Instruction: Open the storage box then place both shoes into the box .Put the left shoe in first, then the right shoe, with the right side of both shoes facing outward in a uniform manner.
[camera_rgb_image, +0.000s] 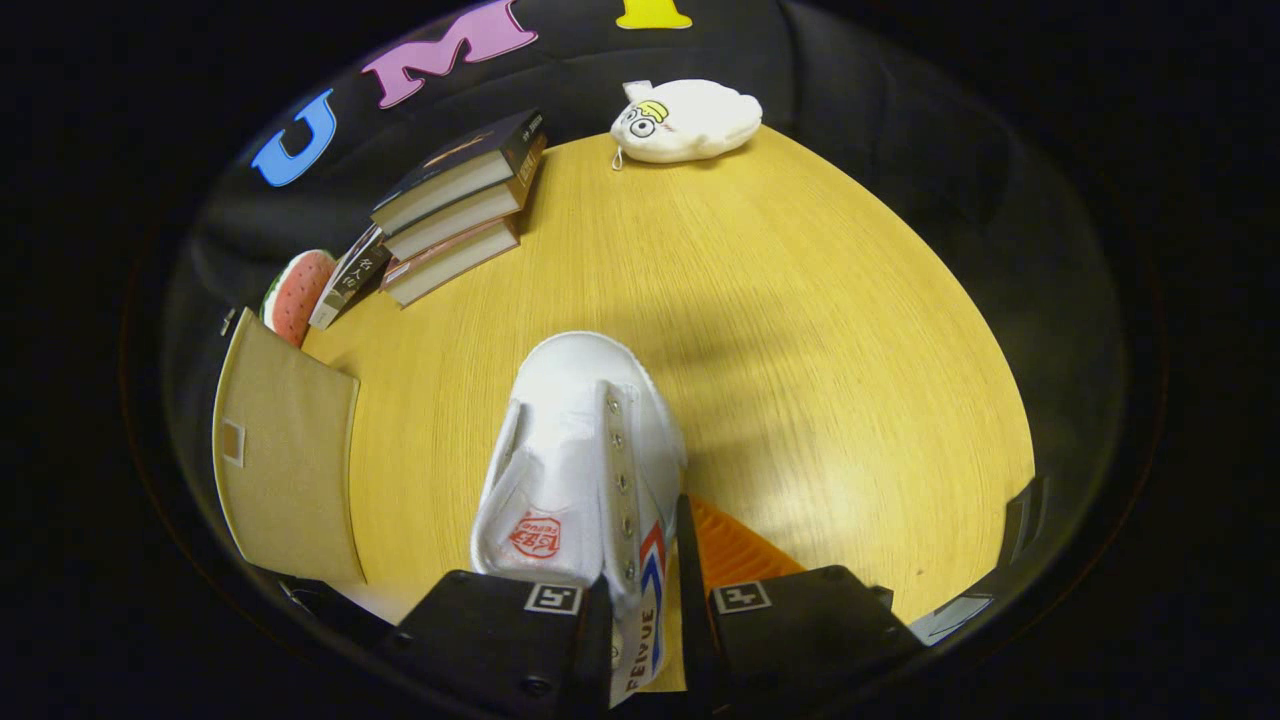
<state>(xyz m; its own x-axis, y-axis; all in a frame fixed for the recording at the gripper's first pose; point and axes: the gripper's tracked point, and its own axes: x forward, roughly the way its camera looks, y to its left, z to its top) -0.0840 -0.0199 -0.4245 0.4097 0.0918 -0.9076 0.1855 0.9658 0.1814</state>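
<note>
A white canvas shoe (575, 430) with a red logo on its tongue and red and blue stripes on its side points its toe away from me, over the wooden table (800, 330). My gripper (642, 592) is shut on the shoe's striped side wall, one finger inside the shoe's opening and the other outside it. To the left of the shoe stands the tan storage box (285, 470), of which one flat face with a small square tag shows. I cannot tell whether the box is open.
A stack of three books (460, 205) lies at the table's far left, with another book (345, 275) and a watermelon-shaped plush (295, 290) leaning beside it. A white plush toy (685, 120) rests at the far edge.
</note>
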